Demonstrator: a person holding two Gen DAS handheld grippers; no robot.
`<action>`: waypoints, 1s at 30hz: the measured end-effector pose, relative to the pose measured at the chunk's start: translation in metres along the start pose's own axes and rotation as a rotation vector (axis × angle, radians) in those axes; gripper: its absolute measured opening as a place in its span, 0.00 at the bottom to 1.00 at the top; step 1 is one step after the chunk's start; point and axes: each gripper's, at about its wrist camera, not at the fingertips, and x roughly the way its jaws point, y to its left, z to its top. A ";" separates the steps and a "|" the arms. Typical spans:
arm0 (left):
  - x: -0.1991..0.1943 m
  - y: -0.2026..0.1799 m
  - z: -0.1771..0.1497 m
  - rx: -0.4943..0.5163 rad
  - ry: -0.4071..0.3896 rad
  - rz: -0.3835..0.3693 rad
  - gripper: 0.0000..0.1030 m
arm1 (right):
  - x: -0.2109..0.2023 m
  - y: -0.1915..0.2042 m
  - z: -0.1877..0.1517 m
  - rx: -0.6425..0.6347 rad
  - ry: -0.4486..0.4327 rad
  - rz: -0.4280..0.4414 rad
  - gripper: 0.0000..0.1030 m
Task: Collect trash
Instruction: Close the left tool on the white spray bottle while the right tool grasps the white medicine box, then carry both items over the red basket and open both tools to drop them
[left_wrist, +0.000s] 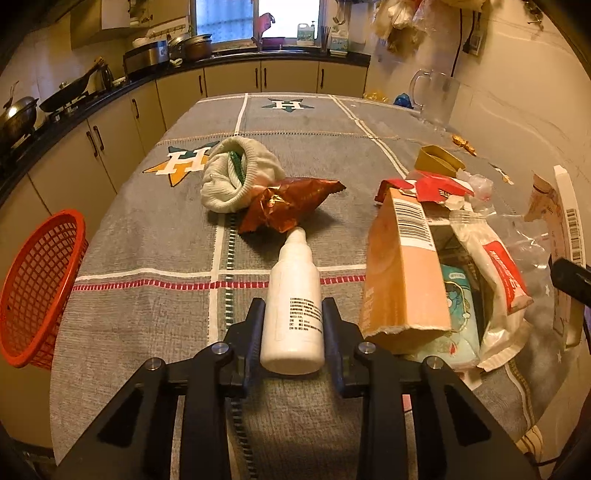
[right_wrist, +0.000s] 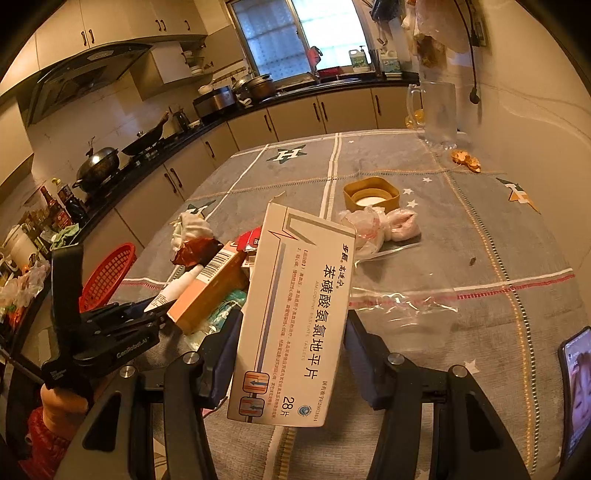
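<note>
Reaching low over the near edge of the table (left_wrist: 155, 258), our left gripper (left_wrist: 292, 314) points toward the far edge, its two fingers clamped on the sides of a white bottle (left_wrist: 291, 306) lying lengthwise, its nozzle touching a crumpled brown wrapper (left_wrist: 284, 206). Our right gripper (right_wrist: 291, 332) is raised above the table's near right part, tilted slightly, squeezing a white medicine box (right_wrist: 295, 314) held upright between its fingers. A red basket (left_wrist: 37, 288) sits off the table's left edge. An orange carton (left_wrist: 402, 273) leans in the trash pile just right of the bottle.
</note>
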 end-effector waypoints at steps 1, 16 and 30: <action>0.002 0.000 0.000 0.001 0.002 0.000 0.29 | 0.000 0.000 0.000 -0.001 0.001 0.002 0.57; -0.033 0.020 -0.014 -0.063 -0.092 -0.006 0.28 | 0.018 0.046 0.012 -0.116 0.027 0.072 0.57; -0.062 0.052 -0.011 -0.116 -0.152 0.023 0.28 | 0.040 0.089 0.024 -0.181 0.055 0.135 0.57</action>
